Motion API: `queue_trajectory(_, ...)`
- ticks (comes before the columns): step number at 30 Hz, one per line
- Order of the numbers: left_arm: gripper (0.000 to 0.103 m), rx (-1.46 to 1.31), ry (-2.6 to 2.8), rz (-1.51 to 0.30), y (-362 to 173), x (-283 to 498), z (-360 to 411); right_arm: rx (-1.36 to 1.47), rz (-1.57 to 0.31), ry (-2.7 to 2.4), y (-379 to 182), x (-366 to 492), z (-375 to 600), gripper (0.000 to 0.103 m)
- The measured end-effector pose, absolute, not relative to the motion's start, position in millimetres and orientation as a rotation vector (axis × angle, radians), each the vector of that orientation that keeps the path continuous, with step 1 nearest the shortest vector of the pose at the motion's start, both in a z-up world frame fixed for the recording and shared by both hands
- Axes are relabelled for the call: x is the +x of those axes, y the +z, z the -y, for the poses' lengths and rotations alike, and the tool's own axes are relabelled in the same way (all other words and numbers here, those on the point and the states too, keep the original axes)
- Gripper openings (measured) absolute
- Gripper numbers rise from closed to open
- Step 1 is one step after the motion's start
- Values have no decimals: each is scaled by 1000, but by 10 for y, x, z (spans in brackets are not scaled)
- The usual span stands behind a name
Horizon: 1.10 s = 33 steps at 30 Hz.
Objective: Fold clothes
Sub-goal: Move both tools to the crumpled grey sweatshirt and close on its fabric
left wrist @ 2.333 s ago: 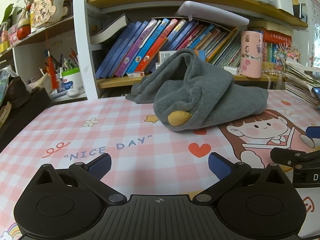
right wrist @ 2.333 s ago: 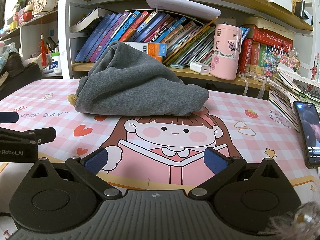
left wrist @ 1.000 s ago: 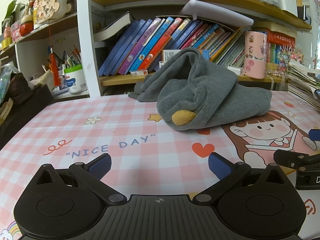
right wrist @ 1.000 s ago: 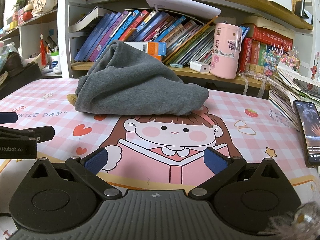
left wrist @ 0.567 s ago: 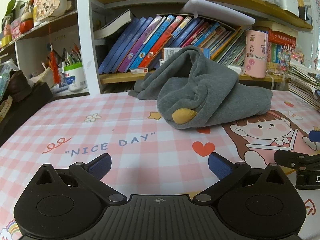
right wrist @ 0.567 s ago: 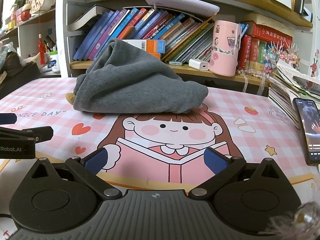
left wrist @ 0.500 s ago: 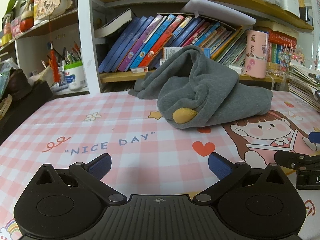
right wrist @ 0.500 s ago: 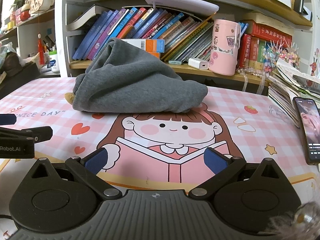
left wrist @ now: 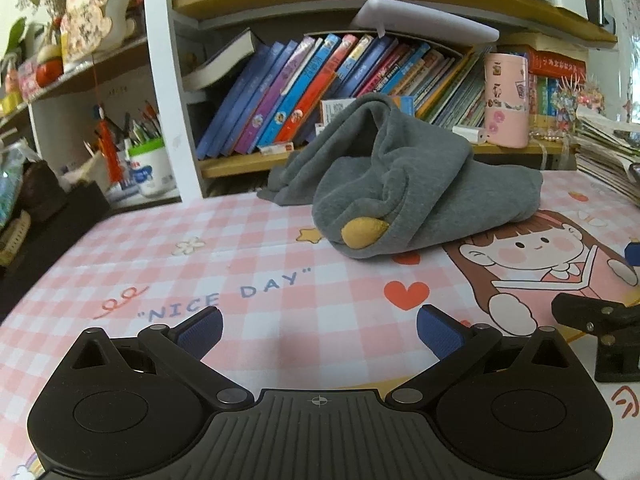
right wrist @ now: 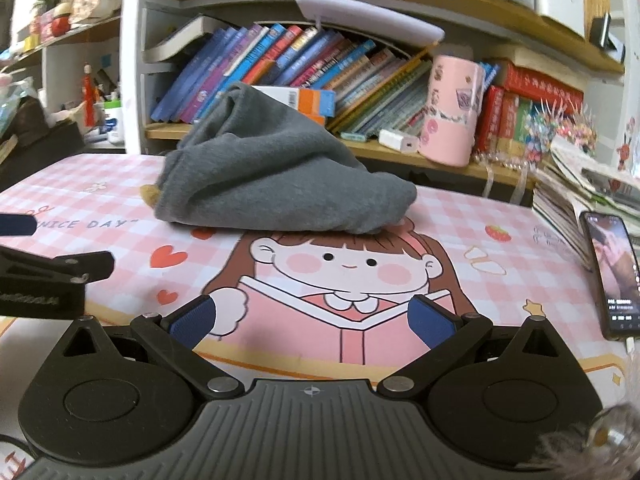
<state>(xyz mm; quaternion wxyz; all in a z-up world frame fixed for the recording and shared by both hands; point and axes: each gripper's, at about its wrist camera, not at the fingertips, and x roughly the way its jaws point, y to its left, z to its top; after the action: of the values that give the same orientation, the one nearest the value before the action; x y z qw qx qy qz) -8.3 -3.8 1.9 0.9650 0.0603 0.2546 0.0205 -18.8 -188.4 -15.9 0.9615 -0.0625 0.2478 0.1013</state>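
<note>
A grey sweatshirt lies crumpled in a heap at the back of the pink checked table mat, with a yellow patch showing at its front. It also shows in the right wrist view. My left gripper is open and empty, low over the mat, well short of the heap. My right gripper is open and empty over the cartoon girl print, also short of the heap. Each gripper shows at the edge of the other's view.
A bookshelf full of books stands right behind the heap, with a pink cup on it. A phone and a stack of papers lie at the table's right. A pen pot stands back left.
Both grippers have crept forward toward the grey heap, which looks slightly larger. Their jaws have stayed open. The right view has shifted a little to the left.
</note>
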Motion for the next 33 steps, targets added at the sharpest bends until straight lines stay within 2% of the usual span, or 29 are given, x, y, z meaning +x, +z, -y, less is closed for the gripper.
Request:
queue_trajectory(6, 103, 122, 18, -432, 76, -220, 42, -168, -416, 223, -118, -359, 1833, 103)
queue_trajectory(14, 103, 102, -63, -440, 74, -138, 30, -116, -402, 307, -95, -254, 1864, 103)
queue_trajectory(19, 103, 53, -82, -363, 146, -71, -19, 66, -471, 364, -105, 15, 2000, 103)
queue_trajectory(23, 103, 39, -91, -382, 226, 177, -38, 142, -602, 379, -112, 391, 2051, 103)
queue_trajectory(26, 102, 33, -135, -387, 238, 367, -14, 230, -604, 351, -122, 597, 2151, 102)
queue_trajectory(30, 94, 53, -170, -397, 191, 557, 86, 300, -575, 314, -136, 686, 2299, 97)
queue_trajectory(33, 83, 54, -188, -423, 140, 709, 166, 297, -563, 325, -126, 631, 2387, 86)
